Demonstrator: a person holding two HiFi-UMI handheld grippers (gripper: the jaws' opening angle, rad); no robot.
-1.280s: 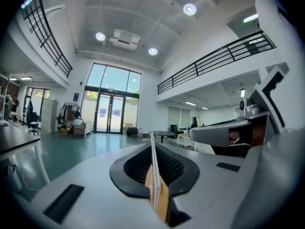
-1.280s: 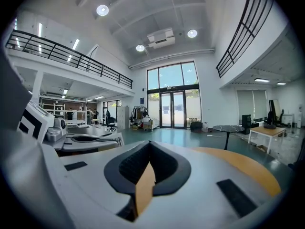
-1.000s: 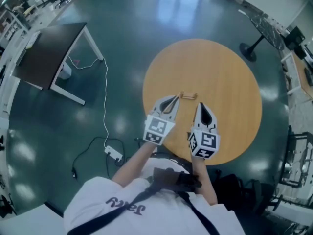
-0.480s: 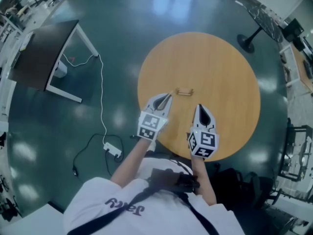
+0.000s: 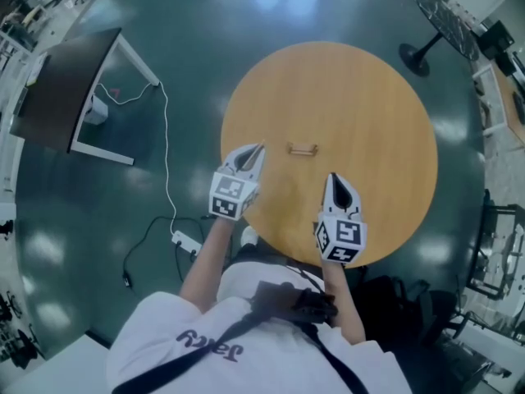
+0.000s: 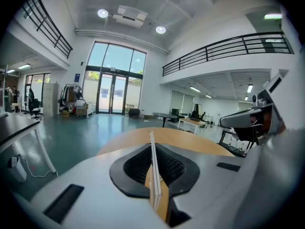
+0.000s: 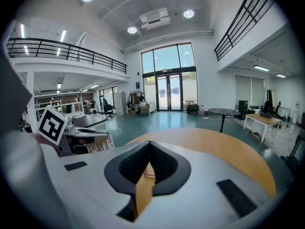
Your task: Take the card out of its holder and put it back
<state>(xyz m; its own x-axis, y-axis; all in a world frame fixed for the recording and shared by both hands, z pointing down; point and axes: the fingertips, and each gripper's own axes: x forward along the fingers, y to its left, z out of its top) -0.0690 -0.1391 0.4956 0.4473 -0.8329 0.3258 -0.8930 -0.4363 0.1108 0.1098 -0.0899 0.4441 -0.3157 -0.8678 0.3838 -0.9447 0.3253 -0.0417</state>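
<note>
A round wooden counter (image 5: 369, 97) stands on a teal floor (image 5: 189, 48). The left claw (image 5: 257, 149) pinches the thin white card (image 6: 153, 168) edge-on, and the holder (image 5: 302, 148) lies near its tip, to its right. The right claw (image 5: 332, 177) is closed on nothing.

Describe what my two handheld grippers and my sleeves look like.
The left gripper and right gripper match: light grey shells, black ribbed pads tapering to a point, a white cube with black square markers at the rear. You wear a white short-sleeved top crossed by dark straps.
</note>
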